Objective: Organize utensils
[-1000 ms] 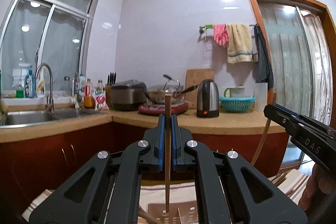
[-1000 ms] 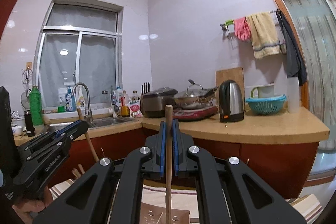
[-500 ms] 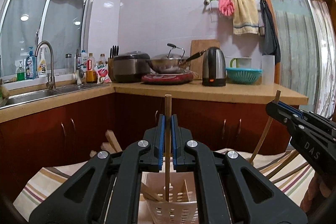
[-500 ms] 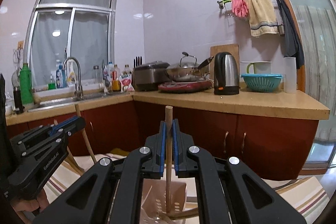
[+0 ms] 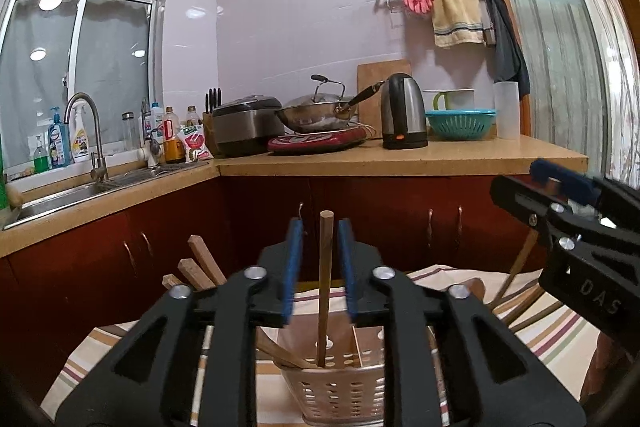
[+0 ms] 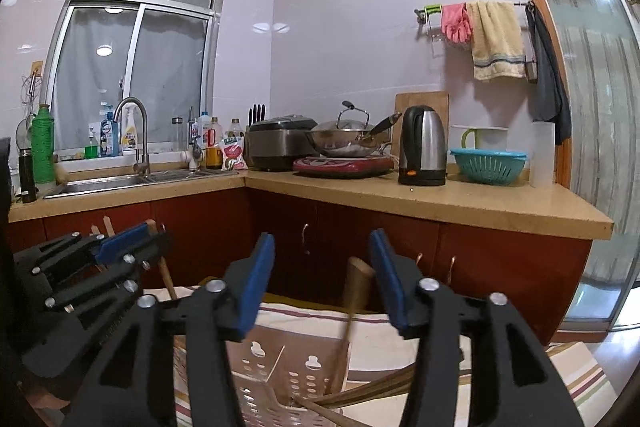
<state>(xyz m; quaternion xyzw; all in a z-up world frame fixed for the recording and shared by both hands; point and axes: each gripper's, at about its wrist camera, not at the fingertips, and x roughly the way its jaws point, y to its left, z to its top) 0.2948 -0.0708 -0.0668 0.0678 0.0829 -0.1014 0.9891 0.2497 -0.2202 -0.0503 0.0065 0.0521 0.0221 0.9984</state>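
A white perforated utensil basket [image 5: 340, 391] stands on a striped cloth, just below both grippers; it also shows in the right wrist view [image 6: 280, 375]. My left gripper [image 5: 320, 267] is open, with a wooden stick [image 5: 324, 287] standing free between the jaws, its lower end in the basket. My right gripper [image 6: 322, 279] is open wide; a wooden utensil [image 6: 354, 295] leans in the basket between the jaws, touching neither. More wooden handles [image 5: 200, 263] stick out of the basket at left. Each gripper shows at the edge of the other's view.
The striped cloth [image 5: 540, 327] covers the table, with wooden utensils [image 5: 520, 307] lying at right. Behind is an L-shaped kitchen counter [image 6: 440, 199] with a sink [image 6: 104, 183], rice cooker, wok, kettle [image 6: 422, 147] and teal colander. Red cabinets stand below it.
Both grippers have lowered toward the basket and opened. Each has let go of its wooden stick, which now stands in the basket.
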